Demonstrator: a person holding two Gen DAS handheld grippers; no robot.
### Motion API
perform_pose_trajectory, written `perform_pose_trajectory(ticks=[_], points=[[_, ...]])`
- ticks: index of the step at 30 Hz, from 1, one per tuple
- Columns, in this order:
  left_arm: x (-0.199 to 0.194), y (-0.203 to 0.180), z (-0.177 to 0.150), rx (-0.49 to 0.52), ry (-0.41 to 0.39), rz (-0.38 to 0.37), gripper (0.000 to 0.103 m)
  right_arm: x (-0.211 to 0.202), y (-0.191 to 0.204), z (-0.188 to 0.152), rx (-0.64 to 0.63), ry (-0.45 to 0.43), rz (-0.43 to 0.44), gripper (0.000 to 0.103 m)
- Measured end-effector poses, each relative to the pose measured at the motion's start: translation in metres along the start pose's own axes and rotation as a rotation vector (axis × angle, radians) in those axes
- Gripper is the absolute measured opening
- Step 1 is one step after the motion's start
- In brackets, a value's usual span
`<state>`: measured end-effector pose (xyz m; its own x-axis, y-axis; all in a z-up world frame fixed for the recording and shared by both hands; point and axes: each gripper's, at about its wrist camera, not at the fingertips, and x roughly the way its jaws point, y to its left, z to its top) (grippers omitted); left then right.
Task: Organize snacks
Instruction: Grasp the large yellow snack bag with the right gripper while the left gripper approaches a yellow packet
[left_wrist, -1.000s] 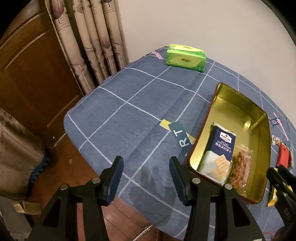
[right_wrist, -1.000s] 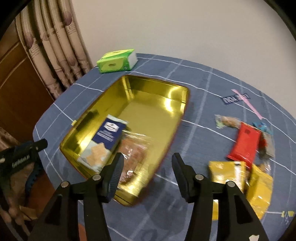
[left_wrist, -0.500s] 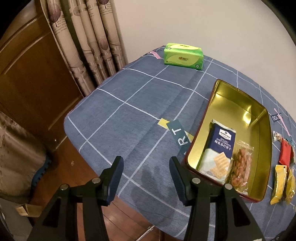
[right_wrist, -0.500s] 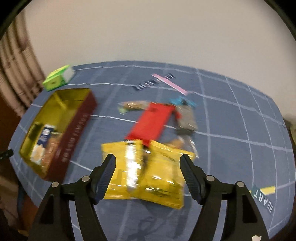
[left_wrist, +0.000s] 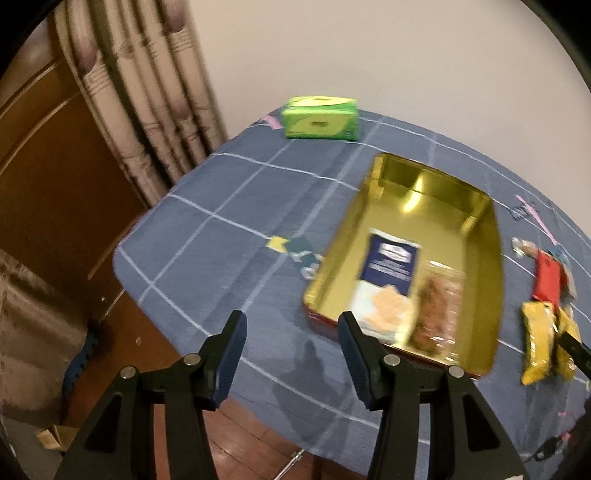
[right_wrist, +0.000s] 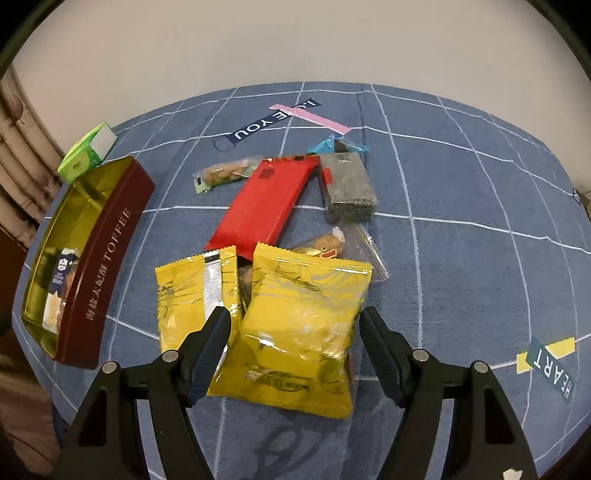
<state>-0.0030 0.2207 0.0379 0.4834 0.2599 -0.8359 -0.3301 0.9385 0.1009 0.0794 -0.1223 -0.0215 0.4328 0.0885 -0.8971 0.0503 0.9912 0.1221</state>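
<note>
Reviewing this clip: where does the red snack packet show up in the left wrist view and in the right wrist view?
Left wrist view: the red packet lies at the far right, beyond the tin, above the yellow bags.
Right wrist view: the red packet lies upper centre, its near end tucked under the yellow bags.
Shared landmark: the gold tin, left of the packet in both views.

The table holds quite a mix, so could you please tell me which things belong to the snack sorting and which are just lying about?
For the job: toffee tin, cracker pack and nut bag inside it, two yellow bags, red packet, grey bar, small clear-wrapped snack.

Lying about: green tissue box, patterned tablecloth.
</note>
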Motion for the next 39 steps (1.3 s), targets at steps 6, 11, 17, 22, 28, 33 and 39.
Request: perform_pose_trajectory(ticks=[6,11,17,22,28,33,39], points=[[-0.013,-0.05,-0.005,0.073,0.005,-0.092,0.053,0.006,-0.012,-0.005,0.026,0.017,0.041,0.069],[-0.016,-0.096,-0.011,0.152,0.017,-0.149,0.053,0.007,-0.014,-0.01,0.007,0.017,0.063,0.057],[-0.011,-0.141,-0.021,0.22,0.061,-0.217,0.053,0.001,-0.02,-0.012,-0.026,-0.007,0.087,0.051],[-0.003,-0.167,-0.026,0.251,0.103,-0.249,0.053,-0.004,-0.038,-0.014,-0.036,-0.013,0.098,0.048],[0.005,-0.185,-0.026,0.26,0.143,-0.284,0.053,-0.008,-0.064,-0.017,-0.075,-0.033,0.056,0.047],[0.01,-0.201,-0.028,0.282,0.181,-0.307,0.053,-0.013,-0.081,-0.018,-0.076,-0.062,0.065,0.043],[0.017,-0.22,-0.03,0.303,0.206,-0.311,0.053,-0.026,-0.102,-0.017,-0.068,-0.114,0.064,0.041]])
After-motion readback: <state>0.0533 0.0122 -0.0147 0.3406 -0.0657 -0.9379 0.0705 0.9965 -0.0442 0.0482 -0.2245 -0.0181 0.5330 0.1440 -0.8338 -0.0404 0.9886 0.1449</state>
